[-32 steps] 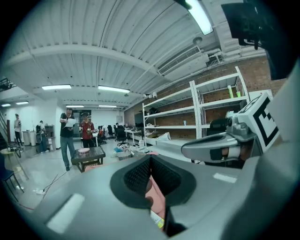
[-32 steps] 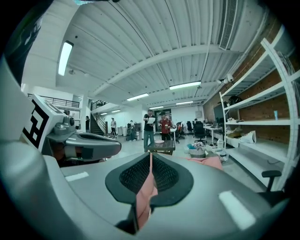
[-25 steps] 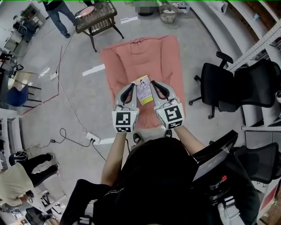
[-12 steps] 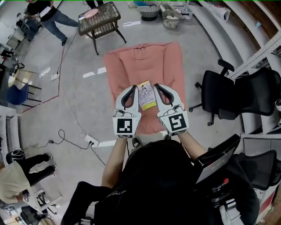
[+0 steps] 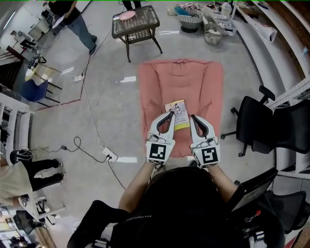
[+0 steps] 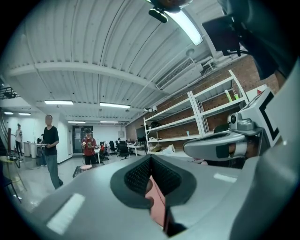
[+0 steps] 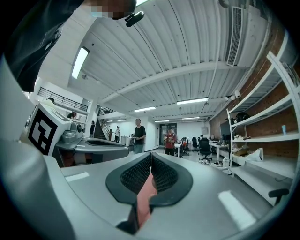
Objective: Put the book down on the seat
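A small yellow-and-white book [image 5: 178, 112] lies flat on the pink cushioned seat [image 5: 193, 80], which is spread on the floor. My two grippers are held level above the seat's near half, one on each side of the book. The left gripper [image 5: 170, 114] is by the book's left edge and the right gripper [image 5: 192, 117] is off its right edge. Neither touches the book. In the left gripper view the left gripper [image 6: 150, 162] has its pads together with nothing between them. The right gripper [image 7: 150, 161] is the same, with only pink seat showing under the pads.
A wicker side table [image 5: 137, 23] stands beyond the seat, with baskets [image 5: 190, 17] behind it. Black office chairs [image 5: 264, 123] stand close on the right beside shelving. A cable and power strip [image 5: 110, 155] run along the floor at left. People [image 5: 72, 14] stand further off.
The head view has swung, so the seat, book and grippers sit further right and lower in the picture. Relative to the seat, the book and both grippers hold their places.
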